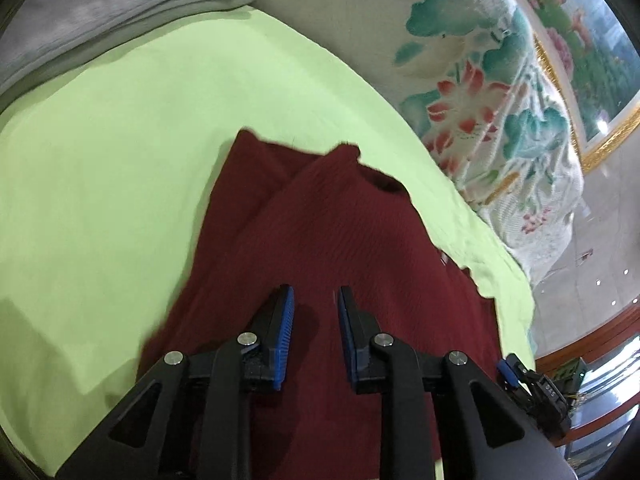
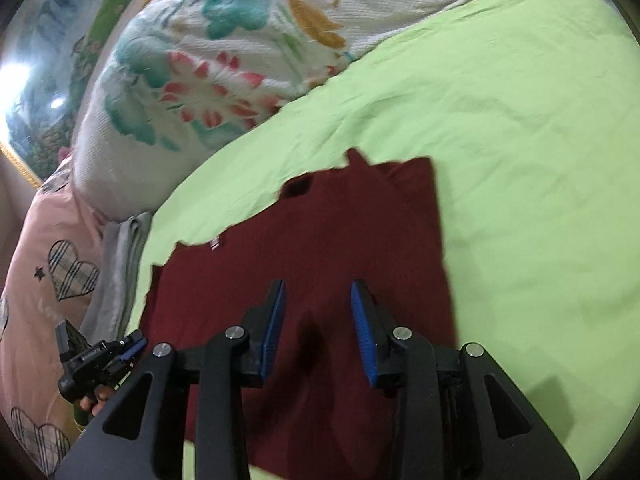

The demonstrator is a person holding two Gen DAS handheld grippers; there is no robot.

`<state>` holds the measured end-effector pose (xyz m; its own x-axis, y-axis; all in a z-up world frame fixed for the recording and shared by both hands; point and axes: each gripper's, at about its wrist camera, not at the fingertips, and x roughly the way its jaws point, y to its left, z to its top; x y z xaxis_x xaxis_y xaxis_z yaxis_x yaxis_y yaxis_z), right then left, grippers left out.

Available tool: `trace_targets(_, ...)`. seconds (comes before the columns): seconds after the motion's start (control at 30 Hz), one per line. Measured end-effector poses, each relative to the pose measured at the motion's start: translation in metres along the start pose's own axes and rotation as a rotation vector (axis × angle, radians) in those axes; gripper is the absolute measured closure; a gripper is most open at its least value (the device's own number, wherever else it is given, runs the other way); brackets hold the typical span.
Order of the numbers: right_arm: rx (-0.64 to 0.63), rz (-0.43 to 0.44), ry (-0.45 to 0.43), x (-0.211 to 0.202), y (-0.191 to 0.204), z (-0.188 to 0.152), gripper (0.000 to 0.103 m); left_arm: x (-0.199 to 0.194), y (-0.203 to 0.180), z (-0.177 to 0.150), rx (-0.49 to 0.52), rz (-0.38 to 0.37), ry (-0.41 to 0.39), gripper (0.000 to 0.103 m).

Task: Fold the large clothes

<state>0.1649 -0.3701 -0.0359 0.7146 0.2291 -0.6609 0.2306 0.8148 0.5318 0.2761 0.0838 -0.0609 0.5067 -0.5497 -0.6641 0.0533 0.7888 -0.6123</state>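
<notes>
A dark red garment [image 1: 320, 232] lies folded into a long strip on a light green sheet [image 1: 120, 160]. A small white label [image 2: 215, 244] shows at its left edge. My left gripper [image 1: 315, 292] hovers over the near part of the garment, open with a narrow gap and nothing between the blue pads. In the right wrist view the same garment [image 2: 320, 232] fills the middle, and my right gripper [image 2: 318, 286] stands open above it, also holding nothing. The left gripper [image 2: 120, 354], held by a hand, shows at the lower left of that view.
A white floral blanket [image 1: 480, 100] is bunched along the far side of the sheet [image 2: 520, 120]. Folded grey cloth [image 1: 100, 12] lies at the back left. A pink pillow with hearts [image 2: 40, 280] sits beside the bed. A gold-framed painting [image 1: 592, 40] hangs behind.
</notes>
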Motion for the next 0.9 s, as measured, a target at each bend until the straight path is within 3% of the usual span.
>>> trace_targets(0.27, -0.028, 0.063, 0.046, -0.010, 0.027, -0.037, 0.068, -0.046, -0.004, -0.071, -0.012, -0.064, 0.035, 0.060)
trace_targets(0.4, -0.057, 0.094, 0.072, -0.009, 0.043, -0.052, 0.068, -0.053, 0.000, -0.100, -0.027, -0.067, 0.074, 0.049)
trace_targets(0.47, -0.083, 0.103, 0.092, -0.003, 0.053, -0.057, 0.068, -0.052, 0.005, -0.113, -0.044, -0.062, 0.089, 0.049)
trace_targets(0.6, -0.107, 0.114, 0.113, 0.010, 0.070, -0.063, 0.068, -0.049, 0.011, -0.120, -0.081, -0.085, 0.097, 0.047)
trace_targets(0.9, -0.164, 0.132, 0.130, 0.040, 0.107, -0.053, 0.068, -0.038, 0.021, -0.097, -0.145, -0.081, 0.054, 0.044)
